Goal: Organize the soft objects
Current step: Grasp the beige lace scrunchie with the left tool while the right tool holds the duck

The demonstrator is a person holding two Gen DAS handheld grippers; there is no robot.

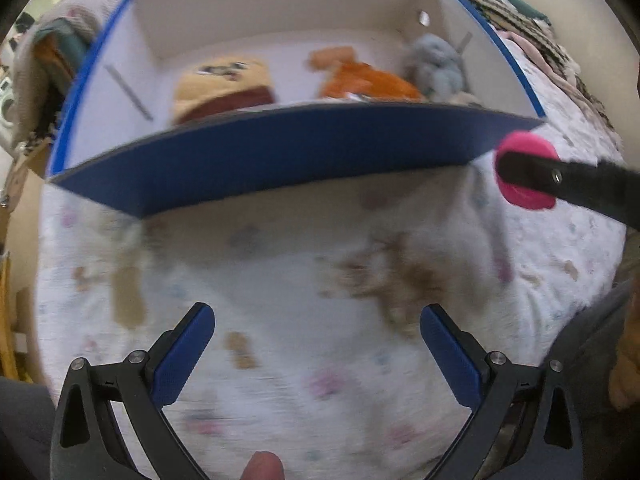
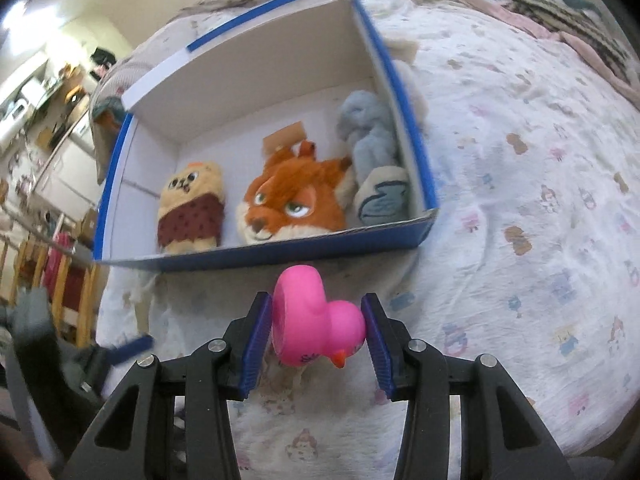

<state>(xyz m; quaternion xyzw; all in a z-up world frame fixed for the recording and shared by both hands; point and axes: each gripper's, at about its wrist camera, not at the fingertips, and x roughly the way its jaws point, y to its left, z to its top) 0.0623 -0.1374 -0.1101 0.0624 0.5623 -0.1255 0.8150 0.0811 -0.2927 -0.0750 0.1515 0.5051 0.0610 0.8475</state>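
The pink duck [image 2: 316, 316] is up off the bed, pinched between the blue pads of the right gripper [image 2: 318, 322], one pad on its body side and the other on its head, orange beak pointing down toward the camera. It hangs just in front of the near wall of the box [image 2: 280, 252], outside it, not over the rim. The box is blue outside, white inside, open on top, and sits on the bed [image 2: 520, 200] with its pale printed sheet. Three plush toys lie in a row along the near wall inside: a tan bear [image 2: 190, 208] in a dark red outfit on the left, an orange fox [image 2: 296, 200] face-up in the middle, touching a grey-blue plush [image 2: 372, 160] that is tucked against the right wall. From the left wrist view the duck shows as a pink disc [image 1: 526, 170] at the box's near right corner, with a black finger across it. The left gripper [image 1: 318, 354] hovers over bare sheet on the near side of the box, jaws spread wide, nothing between them; that view is blurred. A fingertip [image 1: 264, 466] peeks in at the bottom edge there. A striped blanket [image 2: 568, 12] lies at the far edge of the bed.
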